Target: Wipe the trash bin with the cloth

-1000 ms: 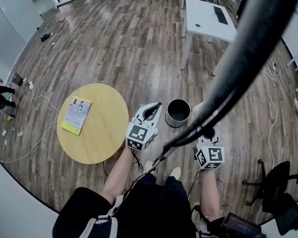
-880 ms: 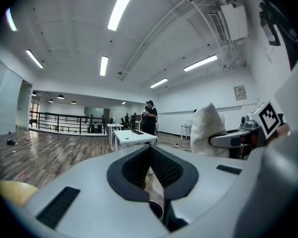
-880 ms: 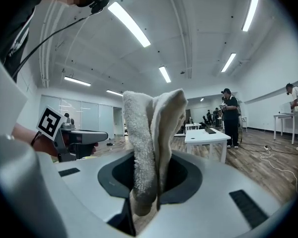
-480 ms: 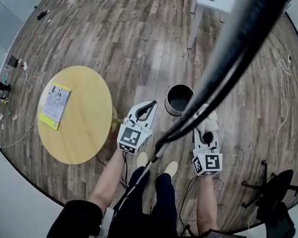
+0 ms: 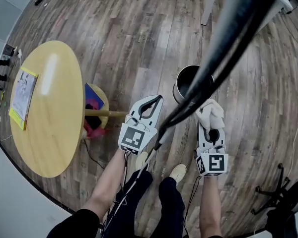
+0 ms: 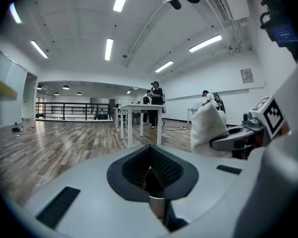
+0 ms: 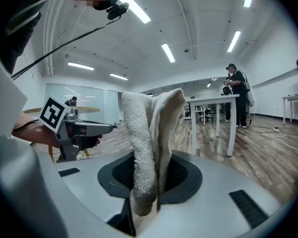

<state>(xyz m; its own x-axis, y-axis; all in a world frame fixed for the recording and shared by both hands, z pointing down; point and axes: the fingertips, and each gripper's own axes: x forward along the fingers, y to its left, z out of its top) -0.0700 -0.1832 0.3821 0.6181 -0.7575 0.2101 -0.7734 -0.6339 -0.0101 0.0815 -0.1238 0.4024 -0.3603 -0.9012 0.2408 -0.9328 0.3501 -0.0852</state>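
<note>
I count two grippers, one in each of the person's hands. The left gripper [image 5: 150,105] has its jaws together with nothing between them. The right gripper [image 5: 211,125] is clamped on the one cloth [image 5: 212,112], a white terry piece that stands folded up out of its jaws. There is one trash bin [image 5: 181,83], a dark round can with an open top. It stands on the wooden floor [image 5: 139,43] just ahead of the cloth and apart from it, and a thick black cable [image 5: 228,43] crosses in front of part of it. Each gripper carries one marker cube [image 5: 134,138], so two in all, printed with black-and-white squares but no letters. To the left is one round yellow table [image 5: 49,123] with a single yellow-edged booklet [image 5: 21,95] lying near its far left edge; the print on it is too small to read. Under the table's right edge sit a blue thing [image 5: 93,95] and a pink thing [image 5: 93,128] that I can't make out.
</note>
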